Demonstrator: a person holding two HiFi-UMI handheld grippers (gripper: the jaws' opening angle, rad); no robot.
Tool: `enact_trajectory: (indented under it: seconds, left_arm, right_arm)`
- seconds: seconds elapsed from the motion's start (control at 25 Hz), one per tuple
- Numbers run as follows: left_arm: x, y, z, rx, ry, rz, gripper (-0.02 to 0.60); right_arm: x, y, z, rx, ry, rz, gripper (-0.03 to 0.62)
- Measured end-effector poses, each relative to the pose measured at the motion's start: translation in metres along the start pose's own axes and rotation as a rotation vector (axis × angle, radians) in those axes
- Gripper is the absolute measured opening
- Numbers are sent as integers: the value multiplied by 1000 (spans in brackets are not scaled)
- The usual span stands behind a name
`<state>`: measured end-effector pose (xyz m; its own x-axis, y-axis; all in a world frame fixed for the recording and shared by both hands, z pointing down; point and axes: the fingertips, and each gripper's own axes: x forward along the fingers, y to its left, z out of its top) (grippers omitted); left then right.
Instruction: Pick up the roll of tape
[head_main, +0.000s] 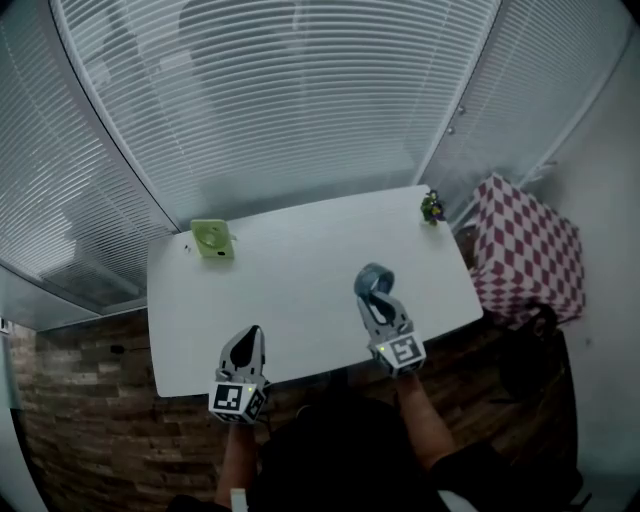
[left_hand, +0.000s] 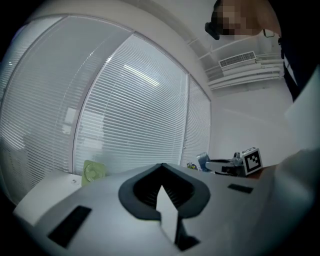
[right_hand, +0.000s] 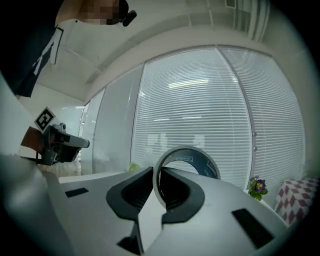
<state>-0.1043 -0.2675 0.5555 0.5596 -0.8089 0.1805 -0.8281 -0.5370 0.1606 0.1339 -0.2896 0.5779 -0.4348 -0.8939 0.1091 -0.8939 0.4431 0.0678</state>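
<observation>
The roll of tape (head_main: 374, 281) is a grey-blue ring, held up above the white table (head_main: 300, 270). My right gripper (head_main: 377, 300) is shut on the roll of tape (right_hand: 187, 165), its jaws pinching the ring's wall near the bottom, so the ring stands on edge. My left gripper (head_main: 246, 345) hovers near the table's front edge at the left with nothing in it; its jaws (left_hand: 165, 200) meet. In the left gripper view the right gripper (left_hand: 235, 165) shows far right with the tape (left_hand: 202, 162) at its tip.
A small green fan (head_main: 213, 238) stands at the table's back left. A little potted flower (head_main: 432, 207) sits at the back right corner. A red-and-white checked seat (head_main: 525, 250) is beside the table on the right. Blinds cover the windows behind.
</observation>
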Motion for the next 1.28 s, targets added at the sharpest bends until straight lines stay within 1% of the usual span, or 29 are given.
enact_trajectory:
  seconds: [0.04, 0.2, 0.28, 0.4, 0.52, 0.64, 0.84, 0.92, 1.08, 1.28]
  left_arm:
    - [0, 1, 0, -2, -6, -1, 6]
    - [3, 1, 5, 34, -42, -28, 6]
    - [2, 2, 4, 24, -38, -26, 6]
    - [1, 3, 2, 12, -6, -17, 6]
    - [3, 0, 7, 15, -20, -28, 6]
    - [3, 2, 8, 2, -36, -6, 6]
    - [3, 3, 8, -5, -53, -11, 6]
    - [4, 3, 10, -3, -53, 1, 6]
    - [5, 11, 9, 27, -68, 22, 6]
    - [4, 7, 10, -30, -68, 6, 6]
  right_arm:
    - [-3, -1, 2, 10, -6, -4, 46]
    - [-17, -6, 7, 40, -13, -21, 46]
    - [-23, -8, 14, 68, -32, -36, 46]
    - [-32, -11, 17, 90, -40, -72, 46]
    - [-40, -13, 22, 75, -58, -91, 46]
    - [-46, -14, 21, 79, -71, -110, 46]
    - [-51, -11, 26, 68, -71, -110, 46]
    - [-53, -13, 27, 62, -70, -115, 46]
    - [-54, -10, 33, 58, -82, -101, 46]
    - [-56, -6, 36, 72, -91, -90, 46]
